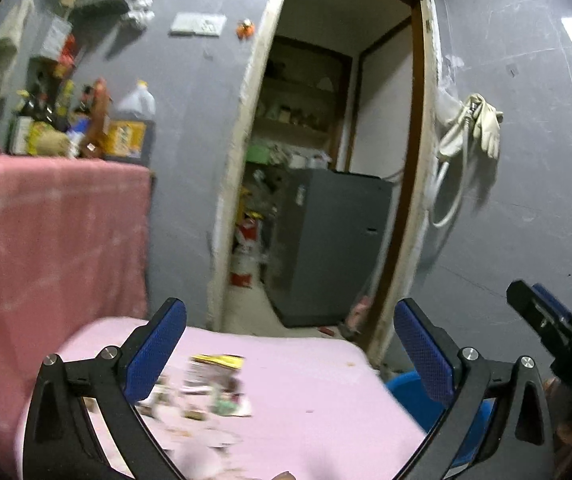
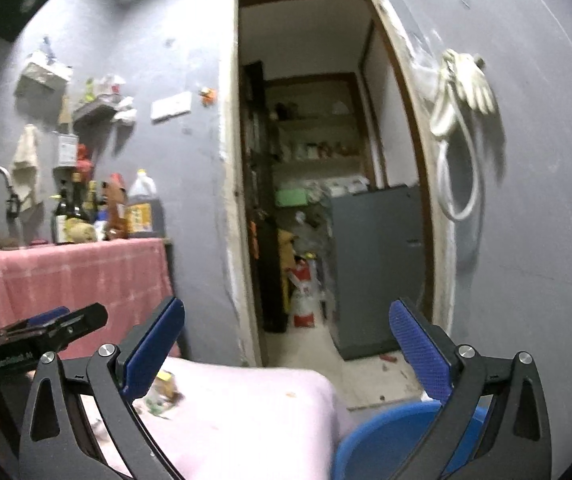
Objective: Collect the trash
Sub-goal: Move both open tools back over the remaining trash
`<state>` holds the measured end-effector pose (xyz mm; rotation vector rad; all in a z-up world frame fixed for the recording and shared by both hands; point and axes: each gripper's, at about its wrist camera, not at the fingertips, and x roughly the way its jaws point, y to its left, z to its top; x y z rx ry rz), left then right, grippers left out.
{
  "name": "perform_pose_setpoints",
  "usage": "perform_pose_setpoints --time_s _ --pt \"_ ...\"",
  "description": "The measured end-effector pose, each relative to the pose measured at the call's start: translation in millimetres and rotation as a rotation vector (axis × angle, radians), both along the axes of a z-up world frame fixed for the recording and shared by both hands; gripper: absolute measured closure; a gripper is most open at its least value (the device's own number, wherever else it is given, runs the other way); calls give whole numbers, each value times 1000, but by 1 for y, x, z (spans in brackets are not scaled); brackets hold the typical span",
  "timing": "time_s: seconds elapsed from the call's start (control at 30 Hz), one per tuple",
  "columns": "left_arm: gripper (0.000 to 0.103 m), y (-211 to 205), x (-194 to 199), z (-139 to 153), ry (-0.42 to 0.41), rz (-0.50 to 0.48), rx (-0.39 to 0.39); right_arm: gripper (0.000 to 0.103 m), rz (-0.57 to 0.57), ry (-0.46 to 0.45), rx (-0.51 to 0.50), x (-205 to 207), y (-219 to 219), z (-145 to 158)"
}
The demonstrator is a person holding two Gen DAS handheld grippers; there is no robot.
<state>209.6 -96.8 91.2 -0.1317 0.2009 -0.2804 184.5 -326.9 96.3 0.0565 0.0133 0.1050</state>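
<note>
Printed wrappers and paper scraps (image 1: 210, 390) lie on a pink-covered surface (image 1: 306, 380), blurred. My left gripper (image 1: 290, 344) is open and empty, held above the scraps. In the right wrist view the same scraps (image 2: 162, 396) lie on the pink surface (image 2: 254, 412) near the left finger. My right gripper (image 2: 286, 344) is open and empty, above the surface's right edge. A blue bin (image 2: 382, 436) stands right of the surface; it also shows in the left wrist view (image 1: 410, 388). The right gripper's tip (image 1: 546, 316) shows at the far right of the left view.
A table with a pink checked cloth (image 1: 46, 216) holds bottles and an oil jug (image 1: 134, 120). An open doorway (image 2: 326, 184) leads to a storeroom with a grey cabinet (image 2: 374, 264). White gloves and a hose (image 2: 462, 92) hang on the wall.
</note>
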Motion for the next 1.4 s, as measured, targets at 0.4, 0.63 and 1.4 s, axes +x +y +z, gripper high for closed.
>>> perform_pose_setpoints --time_s 0.4,0.63,1.4 --pt "1 83 -26 -13 -51 175 76 0 104 -81 -66 -1 77 1" --pt "1 113 -17 -37 -2 230 89 0 173 14 -43 27 96 -18" --pt "4 135 87 -126 511 121 136 0 306 625 -94 141 127 -106"
